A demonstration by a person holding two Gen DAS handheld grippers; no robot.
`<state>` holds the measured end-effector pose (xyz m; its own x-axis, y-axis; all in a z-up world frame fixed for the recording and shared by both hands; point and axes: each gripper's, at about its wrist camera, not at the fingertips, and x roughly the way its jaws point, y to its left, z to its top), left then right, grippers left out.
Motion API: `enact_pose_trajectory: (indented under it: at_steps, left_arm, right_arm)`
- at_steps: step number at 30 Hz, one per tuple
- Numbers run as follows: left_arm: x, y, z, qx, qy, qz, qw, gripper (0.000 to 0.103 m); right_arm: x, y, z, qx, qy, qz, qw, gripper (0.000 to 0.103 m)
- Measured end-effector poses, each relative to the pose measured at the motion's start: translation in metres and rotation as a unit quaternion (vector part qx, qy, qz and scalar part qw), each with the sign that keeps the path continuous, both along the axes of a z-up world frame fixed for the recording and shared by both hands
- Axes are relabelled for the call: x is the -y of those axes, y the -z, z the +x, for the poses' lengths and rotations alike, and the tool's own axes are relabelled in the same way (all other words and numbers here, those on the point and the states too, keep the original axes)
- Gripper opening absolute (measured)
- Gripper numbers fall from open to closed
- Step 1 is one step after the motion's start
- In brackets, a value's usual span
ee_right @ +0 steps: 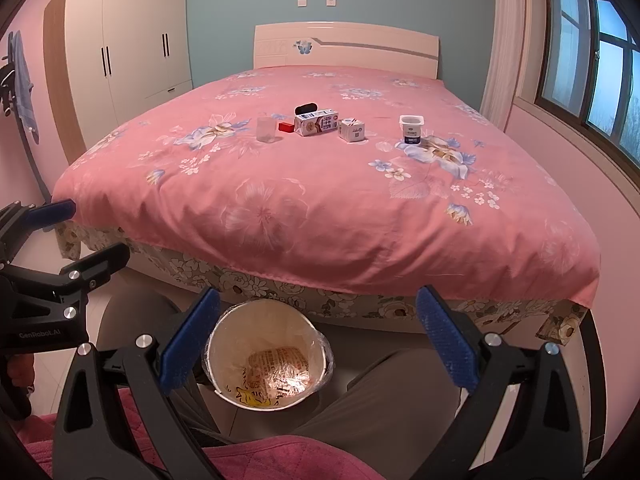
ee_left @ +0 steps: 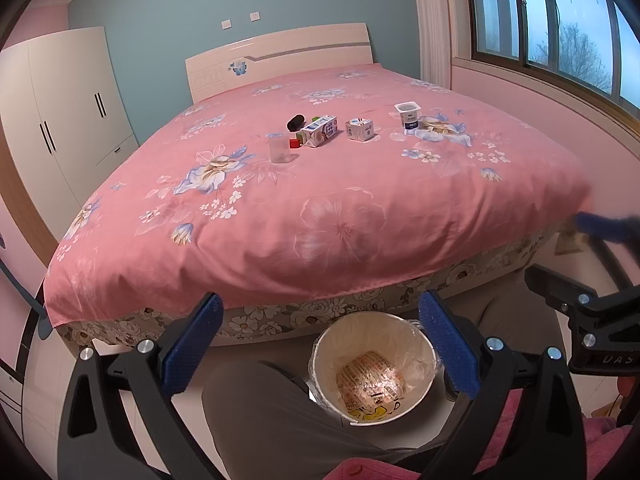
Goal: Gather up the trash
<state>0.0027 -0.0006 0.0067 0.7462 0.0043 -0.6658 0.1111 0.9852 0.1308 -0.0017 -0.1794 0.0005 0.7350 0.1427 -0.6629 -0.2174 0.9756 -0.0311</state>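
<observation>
White and lined with clear plastic, the waste bin (ee_left: 374, 368) stands on the floor at the foot of the bed (ee_right: 320, 200), between the seated person's grey-trousered knees (ee_left: 280, 412); we note one printed wrapper (ee_right: 280, 372) lying in its bottom. On the pink floral cover we find the trash in a row, each piece apart: a clear plastic cup (ee_right: 265, 129), a small red block (ee_right: 285, 126), a milk carton (ee_right: 317, 122) on its side with a black object (ee_right: 306, 108) just behind it, a small white carton (ee_right: 352, 129), and an upright yogurt cup (ee_right: 411, 129). The left gripper (ee_left: 320, 344) and right gripper (ee_right: 316, 340) hang above the bin, jaws spread wide, nothing between them.
</observation>
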Motion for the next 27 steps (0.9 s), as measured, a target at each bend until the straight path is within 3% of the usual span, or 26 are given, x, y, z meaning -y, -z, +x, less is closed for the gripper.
enact_pose_trajectory:
  at_steps: [27]
  left_arm:
    - [-0.0067, 0.0001, -0.0033, 0.001, -0.004, -0.006, 1.0, 0.1]
  right_arm:
    - [0.0006, -0.0001, 0.0009, -0.001, -0.002, 0.0, 1.0, 0.096]
